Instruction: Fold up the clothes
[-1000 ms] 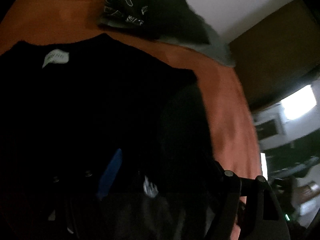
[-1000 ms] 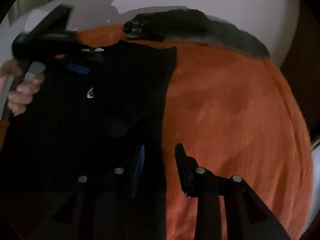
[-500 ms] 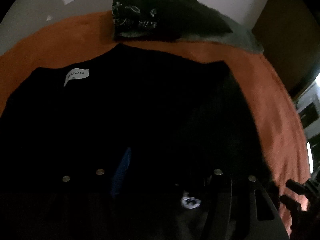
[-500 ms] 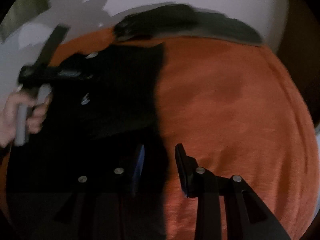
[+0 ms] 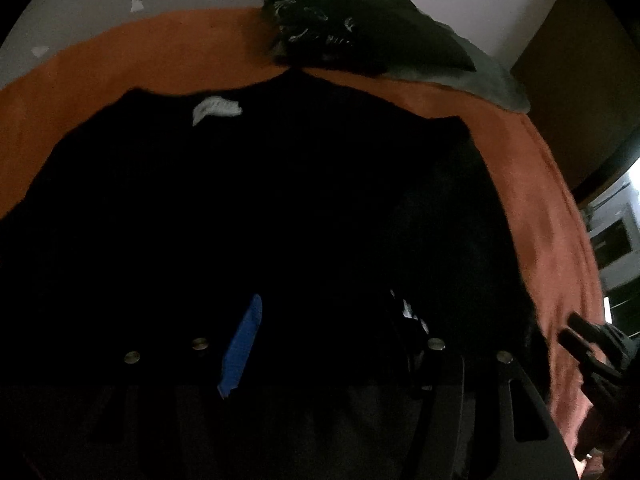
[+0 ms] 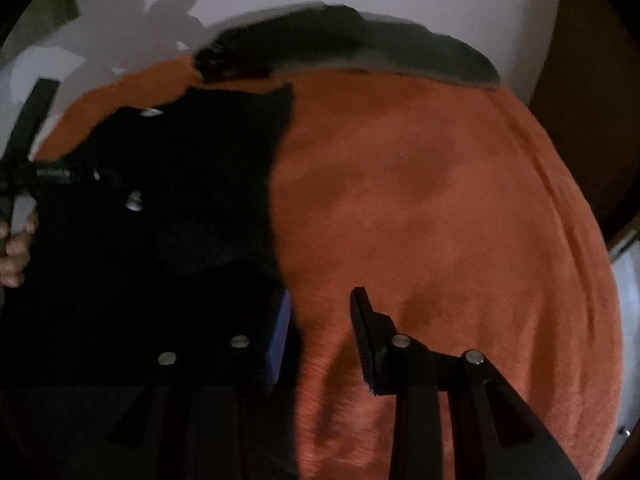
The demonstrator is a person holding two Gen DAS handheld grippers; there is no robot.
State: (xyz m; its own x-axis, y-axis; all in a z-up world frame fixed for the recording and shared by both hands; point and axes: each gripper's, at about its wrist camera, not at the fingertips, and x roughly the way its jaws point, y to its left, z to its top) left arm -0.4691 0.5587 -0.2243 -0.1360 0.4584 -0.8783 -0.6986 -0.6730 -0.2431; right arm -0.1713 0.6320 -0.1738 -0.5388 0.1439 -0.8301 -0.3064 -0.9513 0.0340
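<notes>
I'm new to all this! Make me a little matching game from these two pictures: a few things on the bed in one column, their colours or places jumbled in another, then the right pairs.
Things:
1. bedspread
2. garment
3. neck label
4. patterned pillow

Descriptions:
A. whitish, near the garment's collar
B. orange
C. at the far edge, by the wall
D. black, spread flat on the bed

Pairs: 1-B, 2-D, 3-A, 4-C
</notes>
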